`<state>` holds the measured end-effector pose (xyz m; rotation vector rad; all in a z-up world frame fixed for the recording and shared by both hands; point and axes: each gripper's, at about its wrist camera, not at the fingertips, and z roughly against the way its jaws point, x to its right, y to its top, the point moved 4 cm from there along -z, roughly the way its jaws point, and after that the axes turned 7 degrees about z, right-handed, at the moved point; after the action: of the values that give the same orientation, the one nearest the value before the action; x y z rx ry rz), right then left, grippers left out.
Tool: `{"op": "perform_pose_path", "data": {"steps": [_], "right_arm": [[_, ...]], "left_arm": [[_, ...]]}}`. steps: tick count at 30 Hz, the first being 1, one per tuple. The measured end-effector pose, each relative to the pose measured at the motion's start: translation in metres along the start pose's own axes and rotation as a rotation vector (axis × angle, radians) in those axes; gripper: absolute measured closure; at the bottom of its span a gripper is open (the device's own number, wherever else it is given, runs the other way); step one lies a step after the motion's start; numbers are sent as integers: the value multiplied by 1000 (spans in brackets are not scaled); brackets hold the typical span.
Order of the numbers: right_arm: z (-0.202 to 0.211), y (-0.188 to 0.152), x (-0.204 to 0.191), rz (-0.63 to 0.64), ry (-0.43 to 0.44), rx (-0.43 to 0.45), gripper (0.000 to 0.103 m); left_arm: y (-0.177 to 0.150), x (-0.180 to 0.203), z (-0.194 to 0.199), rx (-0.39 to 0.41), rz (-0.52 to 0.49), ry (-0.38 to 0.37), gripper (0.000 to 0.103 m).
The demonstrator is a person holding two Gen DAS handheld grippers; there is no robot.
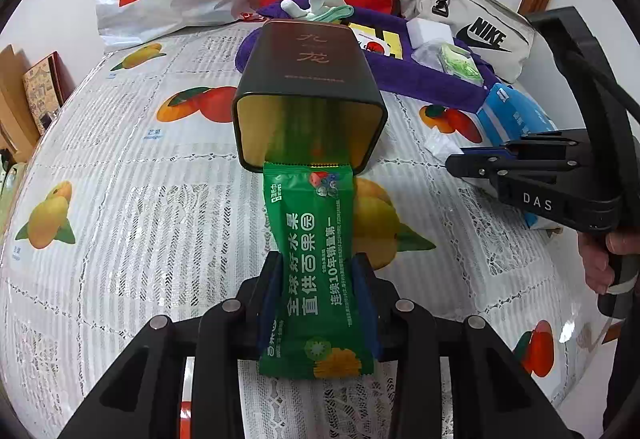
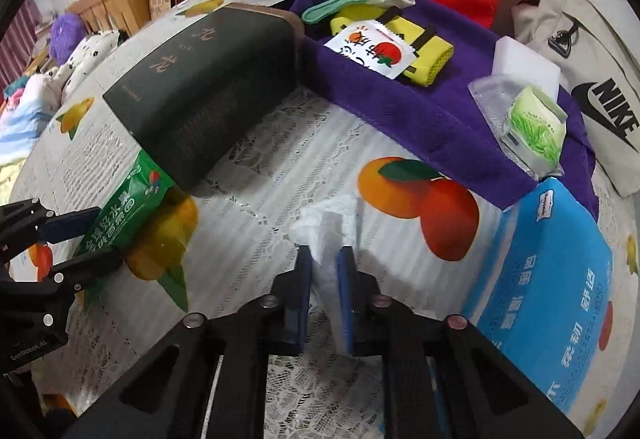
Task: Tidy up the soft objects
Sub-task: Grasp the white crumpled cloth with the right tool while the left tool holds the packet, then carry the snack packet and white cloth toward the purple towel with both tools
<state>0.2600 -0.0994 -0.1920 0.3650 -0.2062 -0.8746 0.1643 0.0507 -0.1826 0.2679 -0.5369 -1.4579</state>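
One green snack packet [image 1: 316, 259], glossy with white lettering, sits pinched in the left gripper [image 1: 316, 279] jaws at centre frame, its top inside the tipped black tin [image 1: 308, 95]; the right gripper [image 2: 324, 279] jaws clamp a white tissue [image 2: 326, 235].

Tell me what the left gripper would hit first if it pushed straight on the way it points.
Probably the open mouth of the black tin. The left gripper is shut on the green packet, whose far end already sits at that mouth. Depth is hard to judge, so the tin's lower rim may catch first.
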Motion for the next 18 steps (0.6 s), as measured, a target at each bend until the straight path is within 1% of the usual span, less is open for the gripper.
{"op": "perform_pose_path", "data": {"steps": [2, 4, 6, 8, 10, 13, 18], "right_arm": [[1, -2, 2, 0, 7, -1, 96], [2, -3, 6, -28, 27, -1, 97], [7, -7, 6, -42, 67, 0, 98], [13, -10, 4, -52, 85, 14, 98], [24, -15, 3, -66, 83, 33, 98], [44, -23, 4, -105, 103, 74, 98], [81, -37, 5, -145, 110, 133, 98]], "left_arm": [[0, -1, 0, -1, -1, -5, 69], [1, -1, 1, -5, 9, -9, 70], [1, -1, 1, -6, 17, -9, 70], [1, -1, 2, -5, 19, -6, 71], [2, -1, 5, -10, 27, -15, 71], [3, 0, 11, -7, 35, -37, 72], [6, 6, 27, 20, 23, -26, 72]]}}
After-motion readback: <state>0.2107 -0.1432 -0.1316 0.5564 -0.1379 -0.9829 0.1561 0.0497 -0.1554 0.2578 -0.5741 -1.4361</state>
